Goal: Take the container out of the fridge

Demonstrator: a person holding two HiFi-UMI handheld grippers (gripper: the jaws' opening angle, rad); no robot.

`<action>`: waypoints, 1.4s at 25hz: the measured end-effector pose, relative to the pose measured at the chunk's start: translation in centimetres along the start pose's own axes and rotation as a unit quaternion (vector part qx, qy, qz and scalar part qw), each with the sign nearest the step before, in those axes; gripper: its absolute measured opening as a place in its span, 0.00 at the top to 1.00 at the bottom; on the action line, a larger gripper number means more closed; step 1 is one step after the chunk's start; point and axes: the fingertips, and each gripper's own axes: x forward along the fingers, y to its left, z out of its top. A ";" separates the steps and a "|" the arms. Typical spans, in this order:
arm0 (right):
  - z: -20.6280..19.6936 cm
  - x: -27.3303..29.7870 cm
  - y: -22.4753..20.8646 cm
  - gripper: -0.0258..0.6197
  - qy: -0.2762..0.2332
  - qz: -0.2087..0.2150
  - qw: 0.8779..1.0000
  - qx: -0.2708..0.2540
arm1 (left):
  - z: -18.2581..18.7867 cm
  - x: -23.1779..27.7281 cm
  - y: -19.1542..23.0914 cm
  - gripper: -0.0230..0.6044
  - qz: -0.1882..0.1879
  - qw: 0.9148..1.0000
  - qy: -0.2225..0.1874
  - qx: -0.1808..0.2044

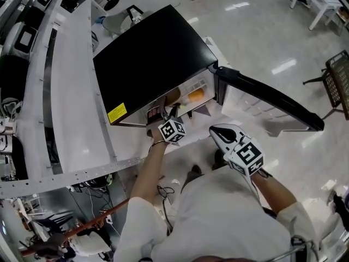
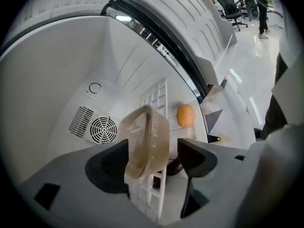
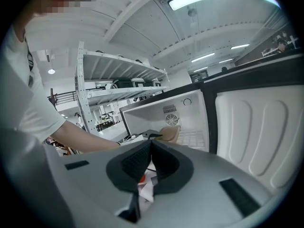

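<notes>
The black fridge (image 1: 152, 53) stands with its door (image 1: 267, 100) swung wide to the right. Inside it, a clear plastic container (image 2: 145, 141) rests tilted on its side on the white wire shelf (image 2: 156, 96). My left gripper (image 2: 151, 151) reaches into the fridge and is open, with the container between its jaws. The container lies close to the left pad and a gap shows at the right pad. In the head view the left gripper (image 1: 161, 113) is at the fridge mouth. My right gripper (image 3: 151, 144) is shut and empty, held outside the fridge (image 1: 214, 130) near the door hinge.
An orange (image 2: 185, 115) lies on the shelf beyond the container, near the door side (image 1: 196, 95). A round fan vent (image 2: 103, 129) sits in the back wall. A metal shelving rack (image 1: 71, 91) runs along the left of the fridge. A chair (image 1: 338, 81) stands at far right.
</notes>
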 end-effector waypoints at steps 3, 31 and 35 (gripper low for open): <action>-0.2 -0.1 -0.2 0.95 0.003 -0.001 1.000 0.002 | -0.2 0.7 0.2 0.47 0.012 1.000 0.013 0.007; -0.9 -0.9 1.2 0.95 0.008 0.022 1.000 -0.008 | 3.0 -4.2 1.6 0.58 0.040 0.997 -0.053 -0.035; -1.0 -0.4 2.3 0.95 0.009 0.029 0.999 -0.012 | 3.0 -6.3 1.7 0.58 0.039 0.995 -0.070 -0.065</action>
